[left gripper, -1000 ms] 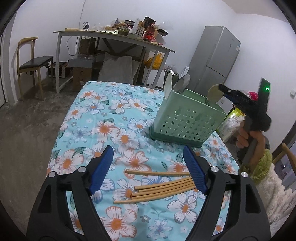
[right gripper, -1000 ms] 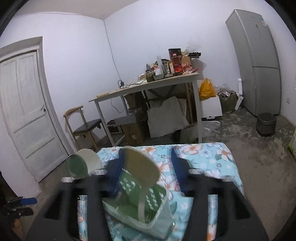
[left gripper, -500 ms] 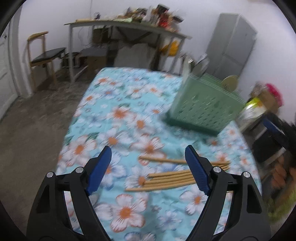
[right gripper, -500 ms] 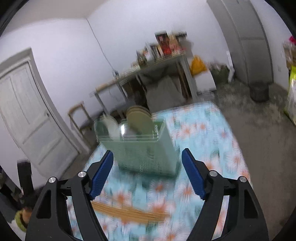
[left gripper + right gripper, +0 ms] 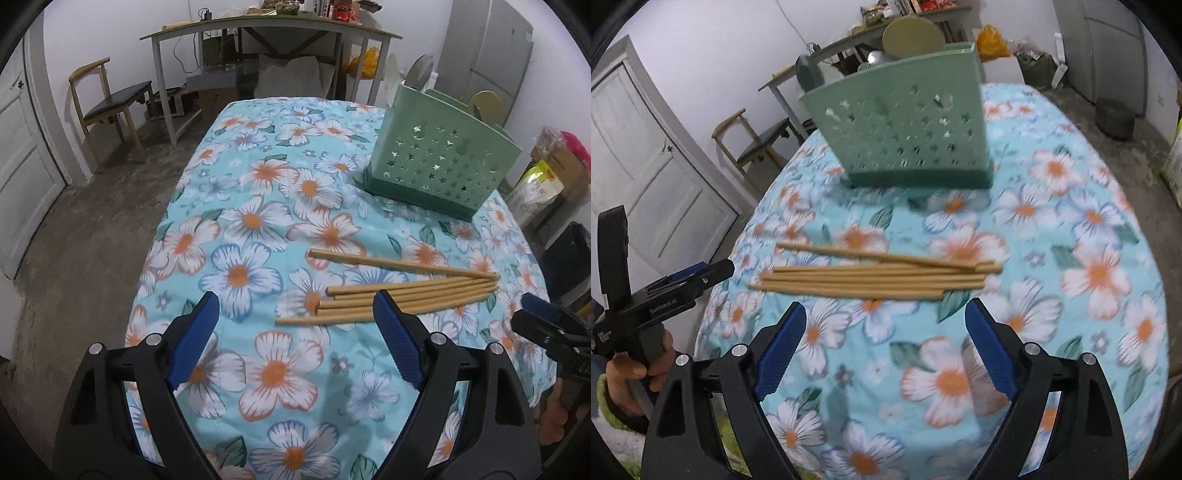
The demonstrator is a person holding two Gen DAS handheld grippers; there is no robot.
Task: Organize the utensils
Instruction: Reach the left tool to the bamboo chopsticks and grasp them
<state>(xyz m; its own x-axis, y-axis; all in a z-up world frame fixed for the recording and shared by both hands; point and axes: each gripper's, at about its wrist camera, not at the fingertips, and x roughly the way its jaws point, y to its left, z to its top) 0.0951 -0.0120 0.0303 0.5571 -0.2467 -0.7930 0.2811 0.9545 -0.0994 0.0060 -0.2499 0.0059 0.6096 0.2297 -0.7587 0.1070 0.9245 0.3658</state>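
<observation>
While both the left gripper point(image 5: 291, 330) and right gripper point(image 5: 884, 338) have just been opening with nothing between their jaws, chopsticks point(image 5: 399, 295) lie near the green holder point(image 5: 436, 170)

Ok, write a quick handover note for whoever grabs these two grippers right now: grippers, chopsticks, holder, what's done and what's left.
Left gripper: open, empty, jaws just widening, above the cloth near the chopsticks.
Right gripper: open, empty, jaws just widening, facing the same pile.
Chopsticks: loose bundle flat on the floral tablecloth, one lying askew.
Green holder: upright behind them, already holding spoons or ladles.
Done: those utensils are in the holder.
Left: pick up the chopsticks and stand them in the holder.
</observation>
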